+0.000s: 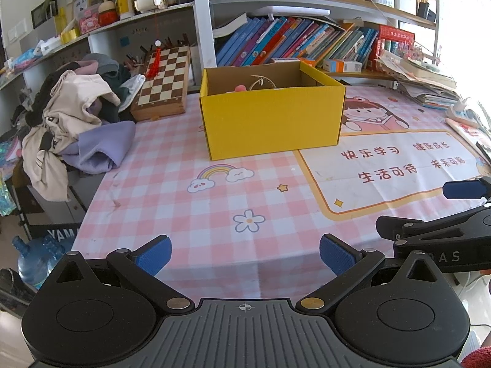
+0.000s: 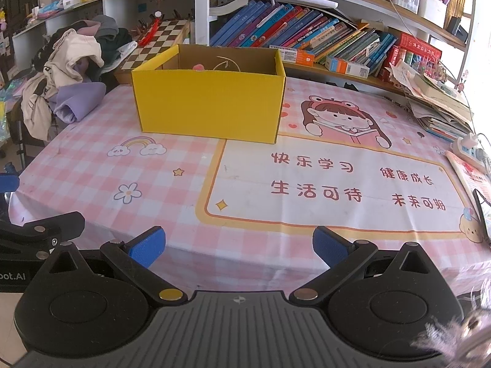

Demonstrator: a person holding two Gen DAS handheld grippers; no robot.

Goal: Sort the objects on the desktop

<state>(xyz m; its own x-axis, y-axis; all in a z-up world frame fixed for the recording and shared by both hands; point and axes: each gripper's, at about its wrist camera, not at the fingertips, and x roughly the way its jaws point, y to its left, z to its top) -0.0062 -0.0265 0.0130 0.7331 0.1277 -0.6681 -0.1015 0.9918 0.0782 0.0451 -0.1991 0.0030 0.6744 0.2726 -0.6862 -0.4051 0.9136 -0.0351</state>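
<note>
A yellow cardboard box (image 1: pixel 273 119) (image 2: pixel 208 104) stands open-topped on the pink checked tablecloth (image 1: pixel 190 214) (image 2: pixel 92 171), toward the back of the table. A bit of something pink (image 1: pixel 241 88) (image 2: pixel 199 67) shows over its rim; the rest of its inside is hidden. My left gripper (image 1: pixel 245 254) hovers open over the near table edge, nothing between its blue pads. My right gripper (image 2: pixel 239 247) is likewise open and empty near the front edge. The right gripper's blue pad (image 1: pixel 463 189) shows at the right of the left wrist view.
A pile of clothes (image 1: pixel 76 122) (image 2: pixel 70 70) lies at the table's left. A chessboard case (image 1: pixel 162 84) (image 2: pixel 153 41) leans behind the box. Books (image 1: pixel 291 43) (image 2: pixel 307 36) fill the shelf behind. Stacked papers (image 2: pixel 438 101) and a power strip (image 2: pixel 469 150) sit at the right.
</note>
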